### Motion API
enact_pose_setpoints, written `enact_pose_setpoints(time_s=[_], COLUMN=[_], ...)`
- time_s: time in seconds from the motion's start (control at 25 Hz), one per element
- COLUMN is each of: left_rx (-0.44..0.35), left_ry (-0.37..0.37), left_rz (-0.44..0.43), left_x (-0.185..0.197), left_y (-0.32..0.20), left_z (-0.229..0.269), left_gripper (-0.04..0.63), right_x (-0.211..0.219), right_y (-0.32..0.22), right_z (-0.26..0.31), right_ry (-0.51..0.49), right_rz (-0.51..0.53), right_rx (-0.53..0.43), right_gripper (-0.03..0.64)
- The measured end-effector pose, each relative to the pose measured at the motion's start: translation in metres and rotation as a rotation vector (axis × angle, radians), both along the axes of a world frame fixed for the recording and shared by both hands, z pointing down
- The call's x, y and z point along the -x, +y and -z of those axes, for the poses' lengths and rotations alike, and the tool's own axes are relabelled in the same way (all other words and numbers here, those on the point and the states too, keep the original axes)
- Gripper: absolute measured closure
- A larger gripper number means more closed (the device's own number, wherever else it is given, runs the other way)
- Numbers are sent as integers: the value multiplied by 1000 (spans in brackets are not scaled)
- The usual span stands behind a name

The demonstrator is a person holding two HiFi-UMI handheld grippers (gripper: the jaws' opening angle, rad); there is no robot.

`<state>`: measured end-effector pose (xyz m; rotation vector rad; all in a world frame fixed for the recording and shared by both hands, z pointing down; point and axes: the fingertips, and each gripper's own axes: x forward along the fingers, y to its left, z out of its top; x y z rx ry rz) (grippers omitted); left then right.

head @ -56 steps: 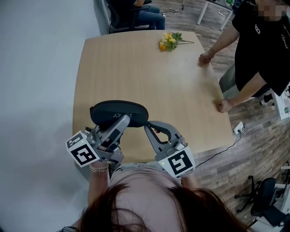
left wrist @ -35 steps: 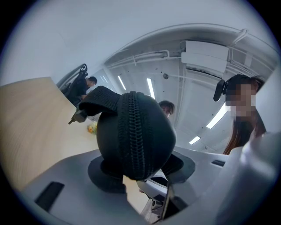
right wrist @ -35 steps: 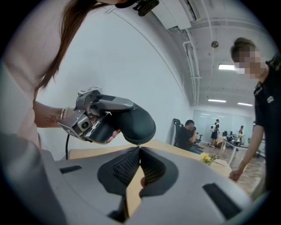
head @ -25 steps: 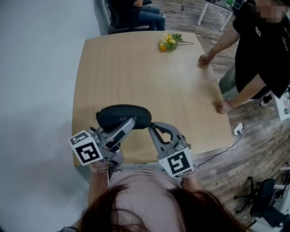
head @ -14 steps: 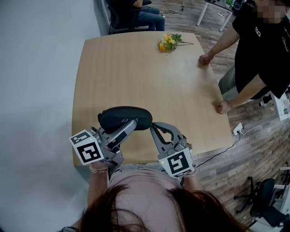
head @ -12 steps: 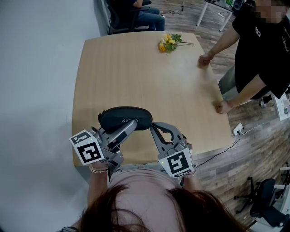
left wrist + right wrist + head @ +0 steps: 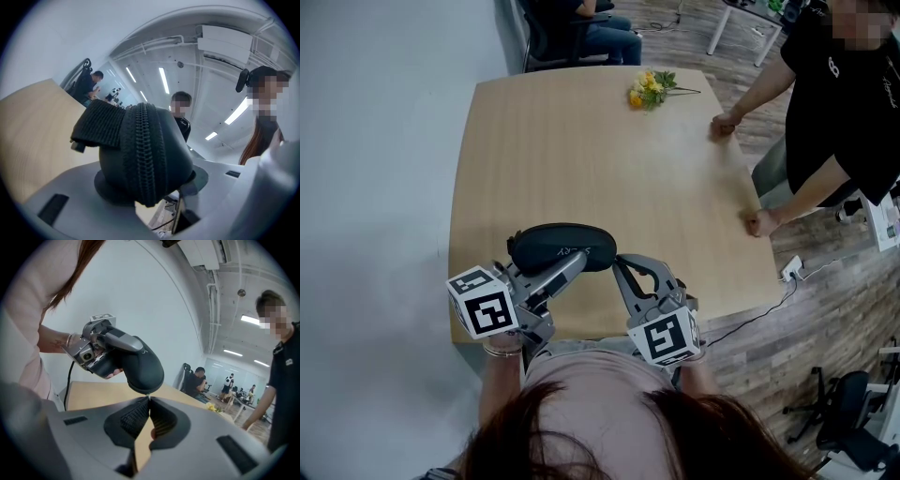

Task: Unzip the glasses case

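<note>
Grey left tongs (image 7: 570,264): clamped across the black glasses case (image 7: 154,140), jaws wide on its body, holding it up over the near end of the table (image 7: 581,141).
Right tongs (image 7: 149,401): jaws together, tips touching the end of the case that faced them; a zip pull between them was too small to make out.
Zip (image 7: 143,154): meshed shut along the seam facing the left tongs.
Step in hand: by my reckoning, the very start of the unzipping, with the case braced.
Next move: likely a sure pinch on the pull, then a steady draw along the seam while the left tongs held firm.
Beyond the tongs: yellow flowers (image 7: 650,86) well away at the far edge.
</note>
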<state>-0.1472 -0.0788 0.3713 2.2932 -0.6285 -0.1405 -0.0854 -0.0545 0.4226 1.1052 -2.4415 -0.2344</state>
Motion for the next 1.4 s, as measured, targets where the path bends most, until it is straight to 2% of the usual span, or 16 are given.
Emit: enact_pose_setpoints(time_s=[0.48,1.0,1.4], left_rx=[28,36,52], left_ry=[-37,-68,-90], left_rz=[-32,-61,-88], left_x=[-2,12,-2], left_y=[1,10,15], left_z=[-6,-14,-19], left_gripper=[380,380,380], right_x=[-5,9,-2], right_y=[-6,-1,0], right_z=[-2,-9,-12], right_ry=[29,47,59], right_rz=[-13,-21,-20], right_rx=[-7,-4,0], right_gripper=[600,600,600])
